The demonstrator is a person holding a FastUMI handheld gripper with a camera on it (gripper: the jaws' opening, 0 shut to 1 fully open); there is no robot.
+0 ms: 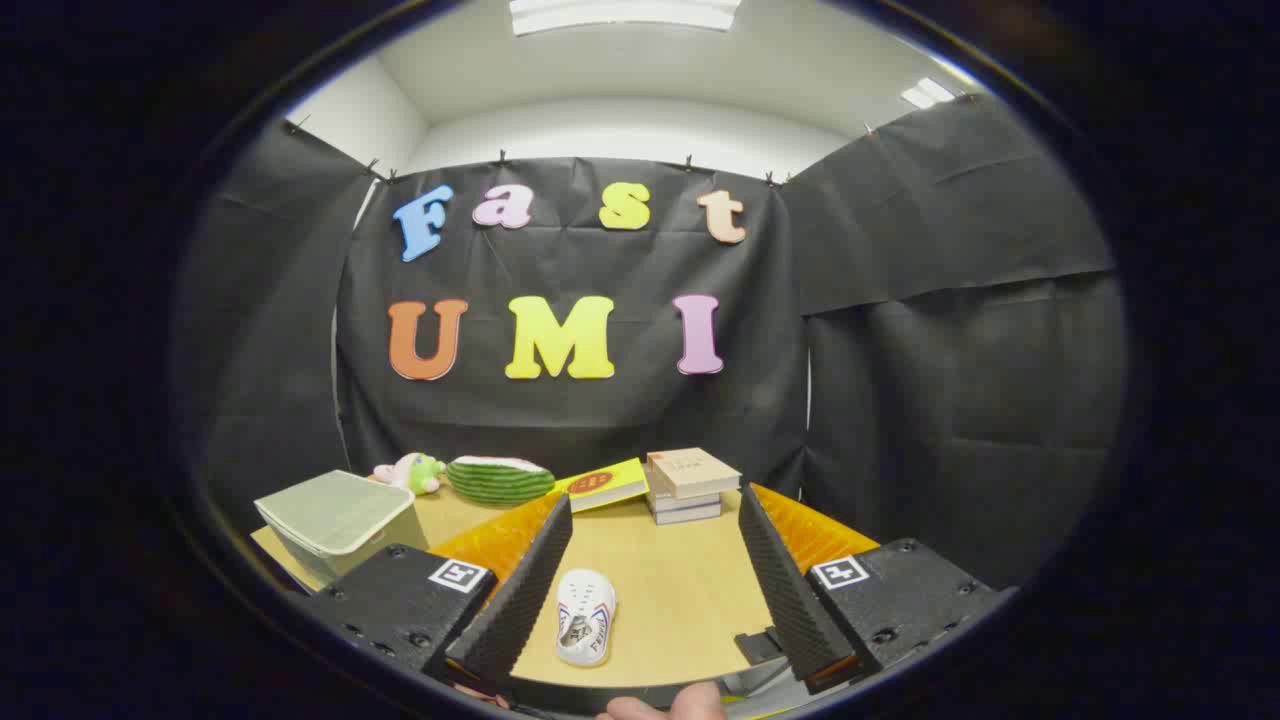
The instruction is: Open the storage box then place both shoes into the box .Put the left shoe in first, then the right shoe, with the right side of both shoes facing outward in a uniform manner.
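Observation:
A white shoe (pixel 586 617) with red and blue side stripes lies on the wooden table (pixel 680 580), toe pointing away from me. It sits between my fingers, close to the left finger (pixel 520 590) and apart from the right one. My gripper (pixel 655 515) is open wide and holds nothing. The storage box (pixel 335 520), pale green and translucent with its lid closed, stands on the table to the left, beyond the left finger.
At the back of the table lie a small plush toy (pixel 412 470), a watermelon-slice cushion (pixel 498 480), a yellow book (pixel 605 485) and a stack of books (pixel 690 485). A fingertip of the person's hand (pixel 665 708) shows below the gripper.

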